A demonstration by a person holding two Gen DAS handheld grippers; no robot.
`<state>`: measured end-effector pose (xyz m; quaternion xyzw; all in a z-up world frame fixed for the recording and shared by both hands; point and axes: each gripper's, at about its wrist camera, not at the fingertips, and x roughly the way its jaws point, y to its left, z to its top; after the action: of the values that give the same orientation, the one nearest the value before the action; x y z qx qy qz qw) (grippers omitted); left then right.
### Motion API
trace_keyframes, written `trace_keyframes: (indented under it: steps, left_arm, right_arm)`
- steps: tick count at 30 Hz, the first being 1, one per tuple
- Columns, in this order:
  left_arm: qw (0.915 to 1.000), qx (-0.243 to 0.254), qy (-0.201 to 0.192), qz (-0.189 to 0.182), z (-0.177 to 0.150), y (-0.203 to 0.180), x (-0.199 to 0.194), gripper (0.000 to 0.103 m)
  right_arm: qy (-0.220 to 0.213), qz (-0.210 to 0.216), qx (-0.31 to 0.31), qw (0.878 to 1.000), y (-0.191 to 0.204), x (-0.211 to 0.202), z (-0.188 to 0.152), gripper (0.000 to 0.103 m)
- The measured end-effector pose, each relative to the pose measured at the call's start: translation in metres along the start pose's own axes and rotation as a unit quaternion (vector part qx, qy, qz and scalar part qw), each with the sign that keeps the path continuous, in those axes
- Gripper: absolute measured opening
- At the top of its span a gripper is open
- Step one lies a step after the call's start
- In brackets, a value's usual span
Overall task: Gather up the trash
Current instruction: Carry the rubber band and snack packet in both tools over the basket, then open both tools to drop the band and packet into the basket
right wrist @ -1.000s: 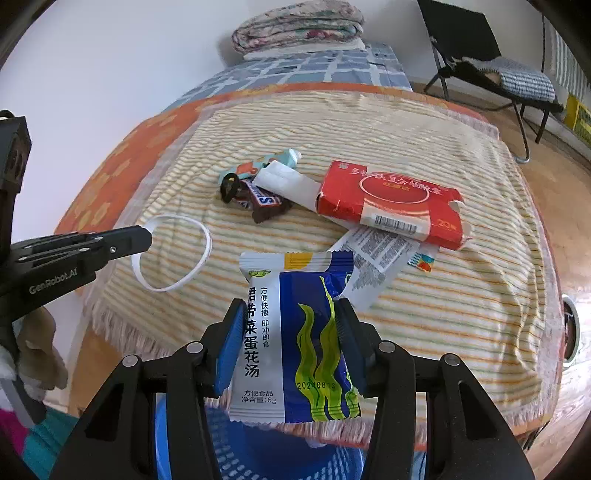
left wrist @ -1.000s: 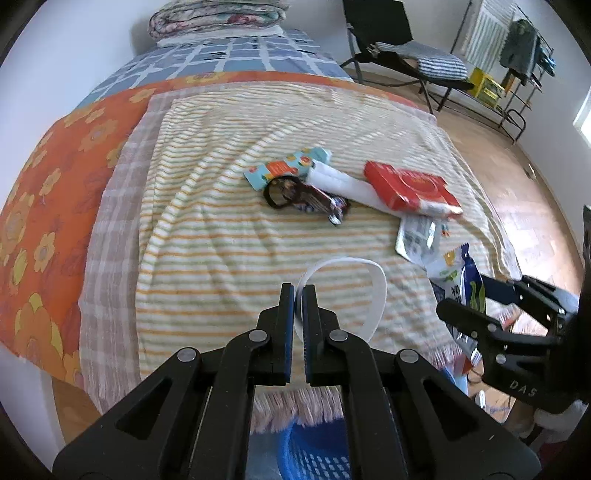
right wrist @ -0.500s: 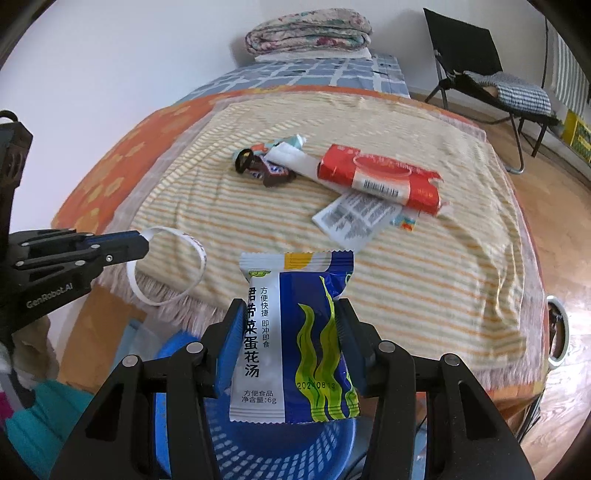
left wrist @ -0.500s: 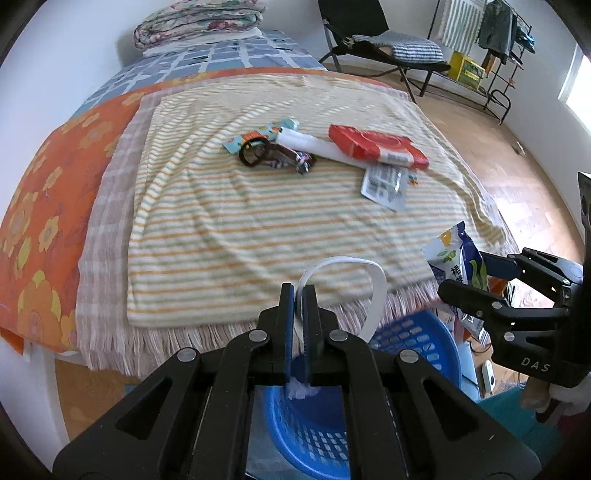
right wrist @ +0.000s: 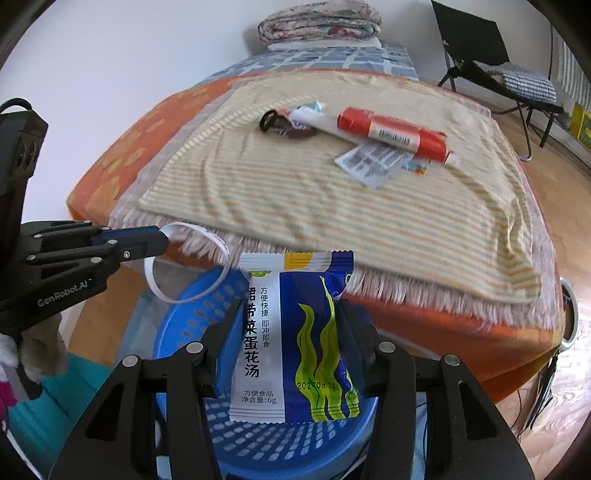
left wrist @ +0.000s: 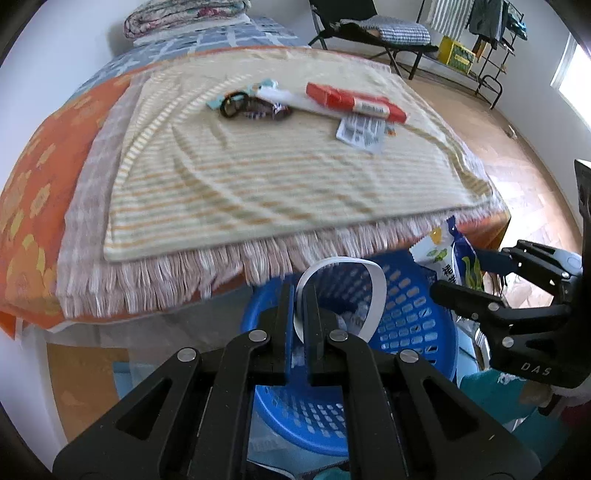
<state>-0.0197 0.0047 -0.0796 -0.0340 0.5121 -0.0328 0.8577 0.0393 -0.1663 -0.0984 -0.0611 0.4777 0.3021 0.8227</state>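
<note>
My left gripper (left wrist: pixel 298 295) is shut on a white plastic strap loop (left wrist: pixel 376 280) and holds it above the blue perforated basket (left wrist: pixel 410 317). The loop also shows in the right wrist view (right wrist: pixel 221 254). My right gripper (right wrist: pixel 284 332) is shut on a blue and white soup packet (right wrist: pixel 291 336), also over the basket (right wrist: pixel 192 325); the packet shows in the left wrist view (left wrist: pixel 452 258). On the striped blanket (left wrist: pixel 266 177) lie a red box (left wrist: pixel 354 101), a printed leaflet (left wrist: pixel 360 133), a white tube and candy wrappers (left wrist: pixel 255 107).
The bed's fringed blanket edge (left wrist: pixel 207 266) overhangs right behind the basket. A black folding chair (right wrist: pixel 491 70) stands at the back right on the wooden floor (left wrist: pixel 524 162). Folded quilts (right wrist: pixel 317 22) lie at the bed's far end.
Both grippers have pulled back off the bed and lowered with their items; they now hang over the blue basket below the bed edge.
</note>
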Motion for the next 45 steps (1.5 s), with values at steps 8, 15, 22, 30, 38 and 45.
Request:
trace_keyframes:
  steps: [8,15,22,30,38,45]
  left_arm:
    - [0.9998,0.001,0.020,0.000,-0.024,-0.003,0.008,0.002]
    - [0.9995,0.002,0.032,0.002,-0.036,-0.006,0.013,0.002]
    - [0.9993,0.003,0.039,-0.001,-0.039,-0.010,0.016,0.002]
    - [0.9990,0.000,0.045,0.000,-0.039,-0.011,0.019,0.002]
    - [0.9986,-0.003,0.052,0.001,-0.039,-0.009,0.021,0.020]
    - [0.9991,-0.004,0.041,0.005,-0.038,-0.009,0.019,0.049]
  right_arm:
    - [0.011,0.005,0.003,1.000,0.002,0.002,-0.021,0.048]
    - [0.021,0.007,0.002,1.000,0.003,0.007,-0.033,0.048]
    - [0.026,0.007,0.004,1.000,0.004,0.009,-0.037,0.048]
    - [0.033,0.007,0.008,0.999,0.003,0.011,-0.037,0.049]
    - [0.036,0.007,0.014,0.999,0.002,0.013,-0.036,0.055]
    - [0.041,0.001,0.021,0.999,-0.001,0.015,-0.036,0.062]
